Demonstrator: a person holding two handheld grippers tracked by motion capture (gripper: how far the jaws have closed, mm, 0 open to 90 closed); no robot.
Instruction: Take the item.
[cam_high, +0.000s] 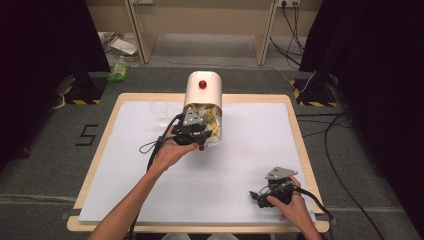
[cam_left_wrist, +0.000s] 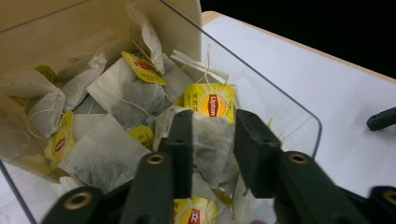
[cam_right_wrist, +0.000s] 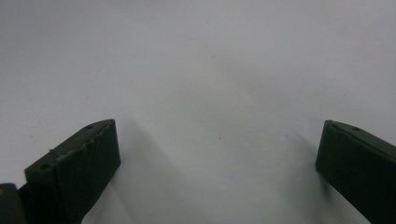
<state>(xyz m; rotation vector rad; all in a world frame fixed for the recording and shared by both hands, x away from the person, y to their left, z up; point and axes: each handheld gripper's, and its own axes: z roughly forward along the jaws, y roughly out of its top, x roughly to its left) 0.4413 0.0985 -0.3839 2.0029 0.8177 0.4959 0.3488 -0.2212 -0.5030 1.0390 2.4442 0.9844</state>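
At a white-topped counter (cam_high: 240, 165), a person works w/ two hand-held tools. The left tool (cam_high: 192, 131) reaches into the open front of a cream dispenser box (cam_high: 202, 90) w/ a red knob (cam_high: 202, 84), standing at the counter's far centre. The high view gives the layout but only a yellow-white jumble inside the box. The left gripper view supplies the detail: the left tool (cam_left_wrist: 212, 135) has its jaws pressed onto a tea bag (cam_left_wrist: 210, 140), pinching it from both sides, just behind the box's clear plastic front wall (cam_left_wrist: 285, 107). A yellow Lipton tag (cam_left_wrist: 208, 102) sits directly above the pinched bag. Bags are heaped in the box; at least six are countable, more are hidden beneath. Approx. five yellow tags are visible.

The right tool (cam_high: 272, 192) rests near the counter's front right corner, well apart from the box. The right gripper view shows the right tool (cam_right_wrist: 217, 154) w/ jaws spread wide over bare white counter surface, gripping nothing. A clear glass (cam_high: 160, 111) stands just left of the box in the high view. Count: two tools, one box, one glass.
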